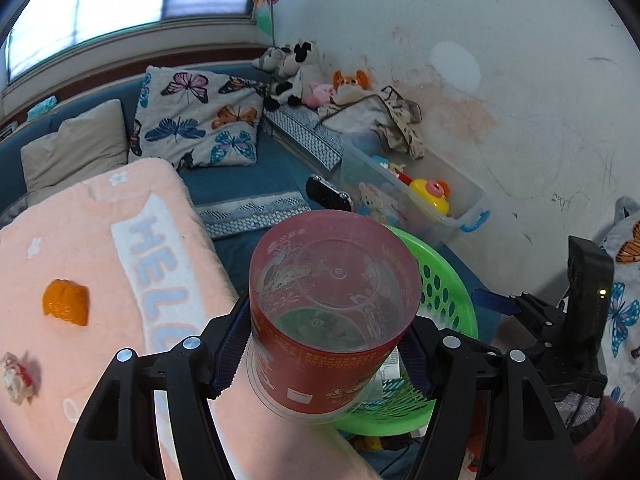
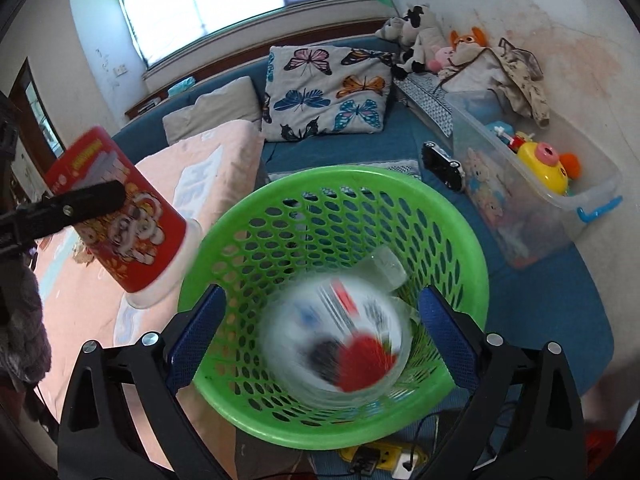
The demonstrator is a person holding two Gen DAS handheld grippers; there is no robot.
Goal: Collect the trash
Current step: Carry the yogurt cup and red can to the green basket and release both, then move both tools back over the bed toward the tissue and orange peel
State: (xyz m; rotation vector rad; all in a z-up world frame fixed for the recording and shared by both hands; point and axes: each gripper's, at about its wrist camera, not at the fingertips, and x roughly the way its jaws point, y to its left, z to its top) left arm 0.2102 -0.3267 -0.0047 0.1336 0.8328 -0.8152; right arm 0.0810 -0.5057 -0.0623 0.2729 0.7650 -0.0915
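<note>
At the left of the left wrist view, an orange peel [image 1: 66, 307] and a crumpled wrapper [image 1: 17, 377] lie on the pink blanket [image 1: 100, 240]. In the centre the left gripper [image 1: 326, 346] is clamped on a red plastic cup [image 1: 328, 312] — its bottom faces the camera, just beside the green basket [image 1: 444, 292]. In the right wrist view the cup shows at the left; the right gripper [image 2: 322, 338] has its fingers apart, one on each side of the basket — whether they touch it I cannot tell. A blurred white container [image 2: 340, 340] sits inside it.
</note>
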